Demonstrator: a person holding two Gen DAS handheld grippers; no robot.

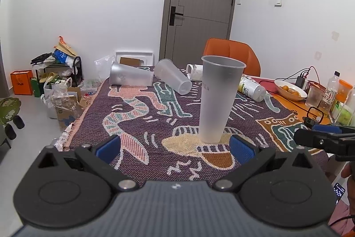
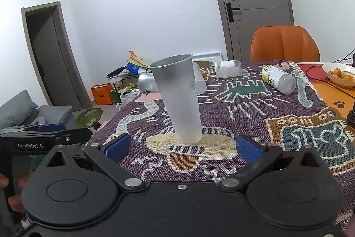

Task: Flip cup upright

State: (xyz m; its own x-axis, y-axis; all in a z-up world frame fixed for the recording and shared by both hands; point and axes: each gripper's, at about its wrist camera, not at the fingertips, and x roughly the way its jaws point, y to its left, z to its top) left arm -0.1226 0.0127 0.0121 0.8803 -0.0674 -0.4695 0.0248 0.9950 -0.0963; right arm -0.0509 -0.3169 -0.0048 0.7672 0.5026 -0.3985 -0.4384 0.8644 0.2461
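Blanket [image 1: 137,126]: patterned, covers the table; every place below is given relative to it.
Upright cup [image 1: 218,99]: stands mouth up near the blanket's front edge, long axis vertical.
Fallen cups [image 1: 131,76]: two lie on their sides at the blanket's far edge, well apart from both claws.
Left claw [image 1: 175,147]: fingers spread apart, empty; upright cup just ahead, slightly right.
Right claw [image 2: 182,148]: spread apart, empty; upright cup straight ahead.
Nearer arm: about equal; the fallen cups sit on the left claw's side, which likely suits it.
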